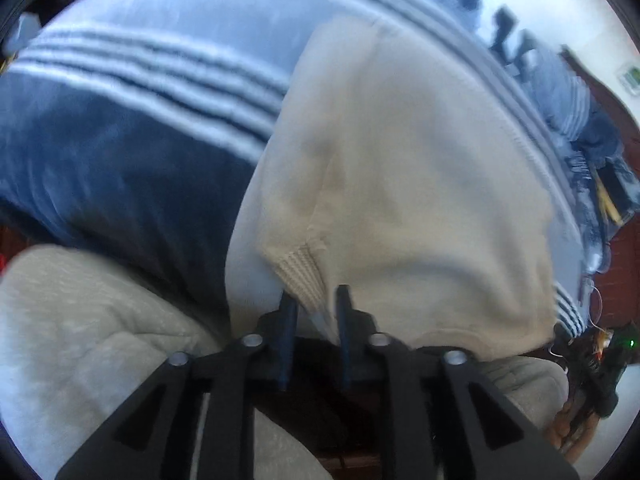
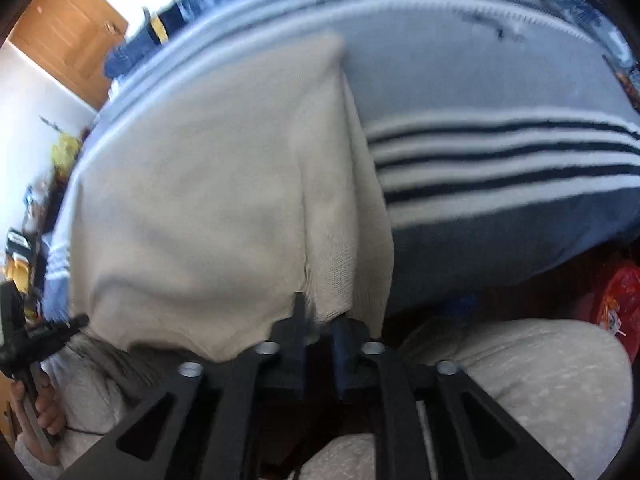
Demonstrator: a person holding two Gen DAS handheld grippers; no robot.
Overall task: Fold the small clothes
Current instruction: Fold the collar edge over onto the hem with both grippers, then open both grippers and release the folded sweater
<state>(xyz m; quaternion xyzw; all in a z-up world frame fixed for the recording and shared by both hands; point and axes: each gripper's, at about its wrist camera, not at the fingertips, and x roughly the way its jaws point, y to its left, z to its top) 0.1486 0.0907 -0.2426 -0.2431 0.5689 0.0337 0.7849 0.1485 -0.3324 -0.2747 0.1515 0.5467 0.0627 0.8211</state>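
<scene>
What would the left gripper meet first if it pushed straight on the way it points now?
Most likely the ribbed knit cuff of the cream knitted garment, lying just past the open left gripper. The blue striped blanket lies beneath. Depth is unclear, and the picture is blurred.

Left tongs (image 1: 314, 300): black linkage arms, dark blue fingers (image 1: 287, 320), aimed steeply downward. Jaws stand partly apart with a clear gap; the fingertips sit at the near edge of cloth, pads not pressing.

Right tongs (image 2: 320, 312): same build, also pitched steeply down. Jaws parted by a moderate gap; one finger (image 2: 298, 320) shows dark against the cloth edge, grip released.

Person's left hand (image 2: 42, 404): seen at the far left of the right wrist view, wrapped around the left tool's handle. Knees in pale trousers beneath both tools.
</scene>
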